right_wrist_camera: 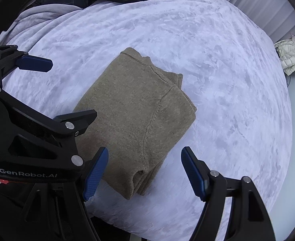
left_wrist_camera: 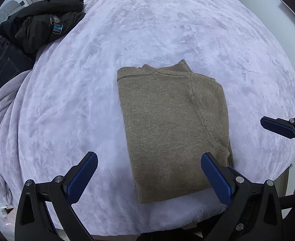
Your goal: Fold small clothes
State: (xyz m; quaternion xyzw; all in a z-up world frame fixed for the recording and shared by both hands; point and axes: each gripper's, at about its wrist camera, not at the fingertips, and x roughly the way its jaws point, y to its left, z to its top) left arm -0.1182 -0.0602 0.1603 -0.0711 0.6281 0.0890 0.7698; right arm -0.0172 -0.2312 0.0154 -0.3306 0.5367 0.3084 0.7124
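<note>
A tan knit sweater point(left_wrist_camera: 171, 124) lies folded into a neat rectangle on the lilac plush blanket point(left_wrist_camera: 87, 92), collar at the far end. It also shows in the right wrist view point(right_wrist_camera: 135, 116). My left gripper point(left_wrist_camera: 149, 178) is open and empty, hovering over the sweater's near edge. My right gripper point(right_wrist_camera: 145, 176) is open and empty, above the sweater's near right corner. The left gripper also shows at the left of the right wrist view point(right_wrist_camera: 65, 90), and one finger point(left_wrist_camera: 278, 127) of the right gripper shows at the right of the left wrist view.
A black jacket point(left_wrist_camera: 45, 22) and dark jeans point(left_wrist_camera: 0, 64) are piled at the bed's far left. A white padded jacket point(right_wrist_camera: 290, 56) lies off the bed's far right. The blanket's near edge point(left_wrist_camera: 147, 227) runs just under the grippers.
</note>
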